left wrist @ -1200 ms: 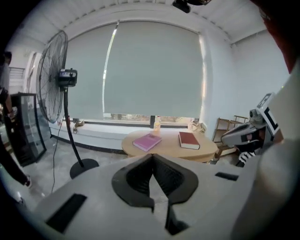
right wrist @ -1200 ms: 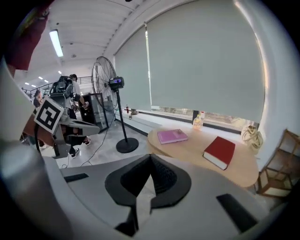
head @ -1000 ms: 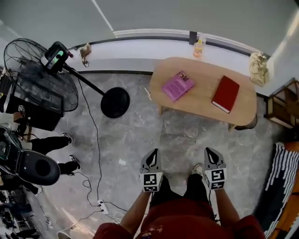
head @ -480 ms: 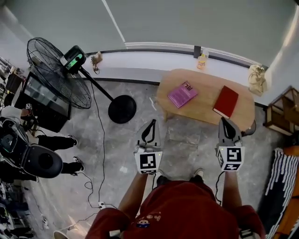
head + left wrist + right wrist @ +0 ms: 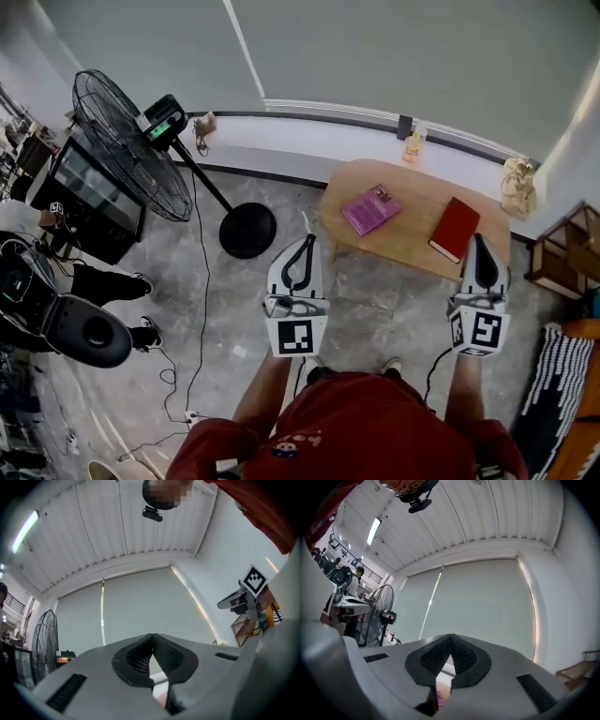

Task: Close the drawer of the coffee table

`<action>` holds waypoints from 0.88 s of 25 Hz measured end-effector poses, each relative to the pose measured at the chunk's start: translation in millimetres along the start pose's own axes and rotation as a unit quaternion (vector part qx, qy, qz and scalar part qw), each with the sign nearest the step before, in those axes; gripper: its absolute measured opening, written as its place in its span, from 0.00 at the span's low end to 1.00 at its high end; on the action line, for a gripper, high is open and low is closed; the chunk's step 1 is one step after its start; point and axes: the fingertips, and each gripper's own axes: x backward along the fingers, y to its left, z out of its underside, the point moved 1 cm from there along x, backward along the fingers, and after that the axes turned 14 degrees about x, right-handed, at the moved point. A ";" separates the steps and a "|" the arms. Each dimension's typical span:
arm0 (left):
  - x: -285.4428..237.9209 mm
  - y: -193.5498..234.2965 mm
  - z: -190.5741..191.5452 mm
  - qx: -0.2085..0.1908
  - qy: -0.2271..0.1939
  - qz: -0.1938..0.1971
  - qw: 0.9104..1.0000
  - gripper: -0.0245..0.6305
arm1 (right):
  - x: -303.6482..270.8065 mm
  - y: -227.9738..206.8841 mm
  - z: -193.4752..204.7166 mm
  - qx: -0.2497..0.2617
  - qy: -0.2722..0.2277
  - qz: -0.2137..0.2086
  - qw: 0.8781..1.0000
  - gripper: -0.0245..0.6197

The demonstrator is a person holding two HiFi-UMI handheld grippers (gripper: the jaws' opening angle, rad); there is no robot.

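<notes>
The light wooden coffee table [image 5: 410, 232] stands by the far wall, with a pink book [image 5: 371, 209] and a red book [image 5: 455, 228] on top. No drawer shows from this angle. My left gripper [image 5: 304, 240] is held high over the floor, short of the table's left end, jaws shut and empty. My right gripper [image 5: 481, 241] is level with it, in front of the table's right end, also shut on nothing. In the left gripper view the tips [image 5: 152, 635] meet before the blind. In the right gripper view the tips [image 5: 450, 635] meet too.
A standing fan [image 5: 122, 141] with a round black base [image 5: 247, 230] is at the left, a cable trailing over the floor. A seated person's legs [image 5: 103, 281] and a black chair [image 5: 82, 333] are further left. A wooden rack [image 5: 562, 253] and a striped rug [image 5: 553, 394] are at the right.
Both grippers have risen from near my feet up toward the camera and now point more level. They stay shut. The table appears farther off in the head view.
</notes>
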 end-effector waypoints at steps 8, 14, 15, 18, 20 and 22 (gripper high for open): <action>-5.3 2.1 -2.7 0.029 -0.010 -0.022 0.999 0.05 | 0.4 -2.5 2.4 0.005 -0.001 -0.004 1.000 0.03; -9.7 -1.4 2.7 0.089 -0.020 -0.039 0.995 0.05 | 3.4 -7.2 10.7 0.004 0.007 0.000 1.000 0.03; -10.4 -3.1 4.2 0.088 -0.018 -0.038 0.995 0.05 | 3.8 -8.0 12.3 0.005 0.008 0.000 1.000 0.03; -12.0 -7.1 6.0 0.086 -0.017 -0.034 0.996 0.05 | 5.3 -11.5 16.1 0.003 0.011 0.005 1.000 0.03; -11.8 -8.9 5.8 0.089 -0.016 -0.034 0.995 0.05 | 6.6 -12.6 17.5 0.001 0.013 0.007 1.000 0.03; -10.5 -11.0 5.7 0.086 -0.015 -0.032 0.996 0.05 | 7.8 -11.1 16.8 0.001 0.010 0.003 1.000 0.03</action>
